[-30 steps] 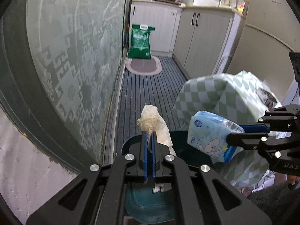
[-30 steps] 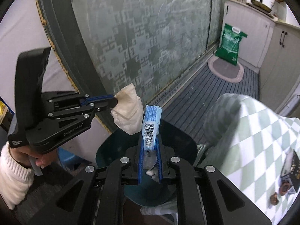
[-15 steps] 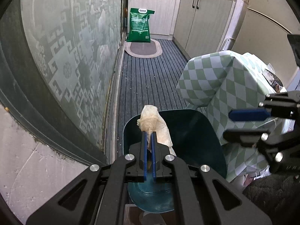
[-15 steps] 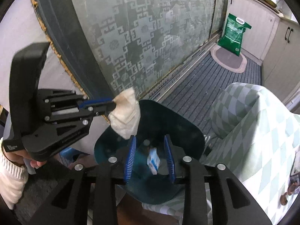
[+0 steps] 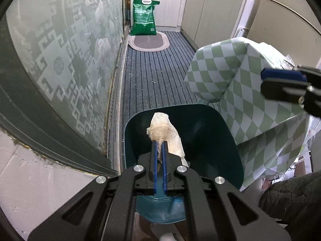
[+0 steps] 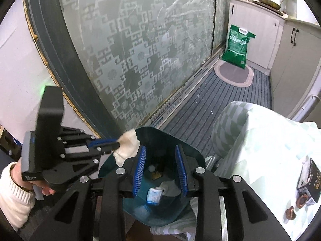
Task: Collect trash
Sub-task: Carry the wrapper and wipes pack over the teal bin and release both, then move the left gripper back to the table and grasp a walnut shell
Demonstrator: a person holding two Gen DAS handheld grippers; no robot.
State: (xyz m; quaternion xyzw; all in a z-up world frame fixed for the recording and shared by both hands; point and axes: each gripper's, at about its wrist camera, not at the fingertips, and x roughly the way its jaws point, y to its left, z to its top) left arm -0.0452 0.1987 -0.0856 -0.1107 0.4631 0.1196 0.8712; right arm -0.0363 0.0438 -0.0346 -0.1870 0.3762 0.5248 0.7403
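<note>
A dark teal trash bin (image 5: 210, 124) stands on the floor between the glass door and the table. My left gripper (image 5: 159, 142) is shut on a crumpled beige tissue (image 5: 164, 130) and holds it just over the bin's near rim. The right wrist view shows the same left gripper (image 6: 117, 142) and tissue (image 6: 128, 146) at the bin's (image 6: 160, 134) left edge. My right gripper (image 6: 160, 147) hangs open above the bin mouth with nothing between its fingers. A blue and white packet (image 6: 154, 195) lies on the bin's bottom beside a white scrap (image 6: 169, 186).
A table under a green-and-white checked cloth (image 5: 240, 80) crowds the bin's right side, with a dark box (image 6: 309, 178) on it. A frosted patterned glass door (image 5: 60, 50) runs along the left. Beyond lie a striped floor mat (image 5: 152, 80), a green bag (image 5: 144, 18) and cabinets (image 5: 216, 10).
The right gripper opened and the blue and white packet dropped into the bin. The left gripper, still holding the tissue, sank closer to the bin.
</note>
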